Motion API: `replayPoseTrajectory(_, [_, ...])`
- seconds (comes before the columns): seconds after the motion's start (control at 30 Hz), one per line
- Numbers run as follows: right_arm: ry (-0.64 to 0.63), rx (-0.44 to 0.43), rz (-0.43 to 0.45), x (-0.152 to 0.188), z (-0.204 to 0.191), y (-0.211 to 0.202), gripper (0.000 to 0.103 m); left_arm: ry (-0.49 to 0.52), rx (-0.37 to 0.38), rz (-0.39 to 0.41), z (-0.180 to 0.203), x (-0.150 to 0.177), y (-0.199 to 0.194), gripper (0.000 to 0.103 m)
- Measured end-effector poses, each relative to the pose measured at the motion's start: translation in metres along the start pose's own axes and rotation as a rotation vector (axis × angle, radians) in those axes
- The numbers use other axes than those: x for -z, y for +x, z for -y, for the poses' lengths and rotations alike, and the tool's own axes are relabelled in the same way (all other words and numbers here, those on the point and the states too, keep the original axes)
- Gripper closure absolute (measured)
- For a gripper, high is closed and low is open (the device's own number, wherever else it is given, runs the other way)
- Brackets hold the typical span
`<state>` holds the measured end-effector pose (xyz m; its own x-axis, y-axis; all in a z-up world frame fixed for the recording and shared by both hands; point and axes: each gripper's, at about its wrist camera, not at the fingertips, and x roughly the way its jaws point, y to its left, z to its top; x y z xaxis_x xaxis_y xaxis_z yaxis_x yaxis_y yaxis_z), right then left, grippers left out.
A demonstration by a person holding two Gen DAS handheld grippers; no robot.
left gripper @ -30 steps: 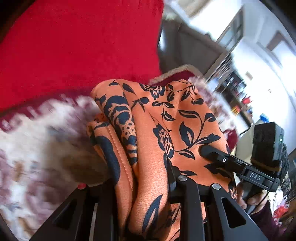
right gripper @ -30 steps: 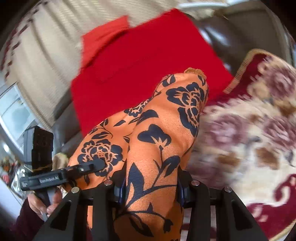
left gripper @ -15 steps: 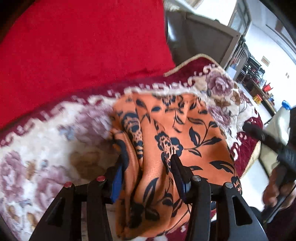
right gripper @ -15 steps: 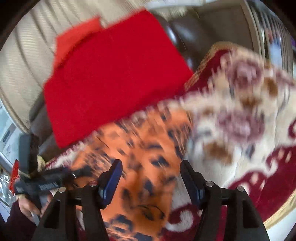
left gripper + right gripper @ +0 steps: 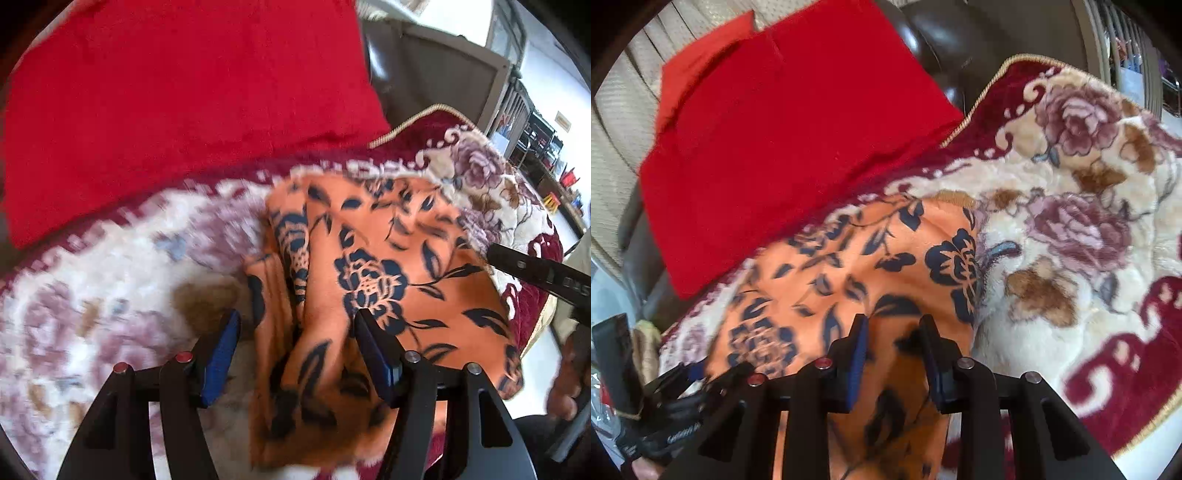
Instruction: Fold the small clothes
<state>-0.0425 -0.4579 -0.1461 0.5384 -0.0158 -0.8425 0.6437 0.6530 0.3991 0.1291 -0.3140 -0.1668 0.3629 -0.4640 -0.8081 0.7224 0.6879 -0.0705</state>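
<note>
An orange garment with a dark blue flower print (image 5: 388, 280) lies folded on a floral blanket (image 5: 92, 295); it also shows in the right wrist view (image 5: 849, 280). My left gripper (image 5: 295, 325) is open, its jaws wide apart over the garment's near left edge, with bunched cloth between them. My right gripper (image 5: 893, 328) is open, jaws apart over the garment's near edge, not clamping the cloth. The right gripper's finger shows at the right of the left wrist view (image 5: 535, 273).
A red cushion (image 5: 166, 92) lies behind the garment, also in the right wrist view (image 5: 783, 122). The cream and maroon blanket (image 5: 1071, 229) spreads to the right. A dark sofa back (image 5: 945, 44) and room furniture stand beyond.
One second ago both grippers held the garment up, shut on it. They lowered it onto the blanket and opened; the garment now lies flat.
</note>
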Motion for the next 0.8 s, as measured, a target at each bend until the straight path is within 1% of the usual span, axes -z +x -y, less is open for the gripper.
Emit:
replayPoseTrajectory(0.07, [-0.005, 0.002, 0.039, 0.009, -0.006, -0.030, 0.070, 0.017, -0.032, 0.047, 0.007, 0.002, -0.028, 0.034])
replayPoseTrajectory(0.1, [-0.014, 0.011, 0.061, 0.012, -0.013, -0.043, 0.070, 0.022, -0.056, 0.081, 0.012, 0.005, -0.047, 0.030])
replayPoseTrajectory(0.13, [-0.026, 0.028, 0.087, 0.019, -0.019, -0.058, 0.067, 0.021, -0.072, 0.111, 0.015, 0.007, -0.061, 0.024])
replayPoseTrajectory(0.2, [-0.052, 0.083, 0.145, 0.035, -0.032, -0.089, 0.038, 0.004, -0.119, 0.170, 0.021, 0.014, -0.092, 0.018])
replayPoseTrajectory(0.23, [-0.059, 0.092, 0.169, 0.039, -0.035, -0.098, 0.020, -0.007, -0.134, 0.196, 0.024, 0.017, -0.108, 0.018])
replayPoseTrajectory(0.27, [-0.075, 0.092, 0.224, 0.049, -0.042, -0.116, 0.020, -0.009, -0.136, 0.214, 0.026, 0.019, -0.120, 0.018])
replayPoseTrajectory(0.3, [-0.094, 0.099, 0.260, 0.057, -0.048, -0.129, 0.020, -0.008, -0.141, 0.239, 0.029, 0.022, -0.137, 0.018])
replayPoseTrajectory(0.37, [-0.123, 0.149, 0.309, 0.074, -0.061, -0.156, 0.020, -0.010, -0.174, 0.268, 0.032, 0.028, -0.161, 0.017])
replayPoseTrajectory(0.4, [-0.120, 0.154, 0.332, 0.082, -0.065, -0.169, 0.020, -0.011, -0.189, 0.286, 0.034, 0.031, -0.173, 0.016])
replayPoseTrajectory(0.43, [-0.116, 0.154, 0.345, 0.089, -0.069, -0.181, 0.020, -0.011, -0.199, 0.306, 0.035, 0.034, -0.184, 0.012])
replayPoseTrajectory(0.53, [-0.117, 0.165, 0.377, 0.099, -0.080, -0.206, 0.020, -0.007, -0.225, 0.362, 0.037, 0.046, -0.217, 0.010])
replayPoseTrajectory(0.67, [-0.136, 0.172, 0.418, 0.119, -0.097, -0.242, 0.020, -0.026, -0.250, 0.387, 0.037, 0.058, -0.247, 0.010])
replayPoseTrajectory(0.8, [-0.152, 0.155, 0.439, 0.133, -0.113, -0.266, 0.020, -0.028, -0.275, 0.421, 0.038, 0.071, -0.274, 0.010])
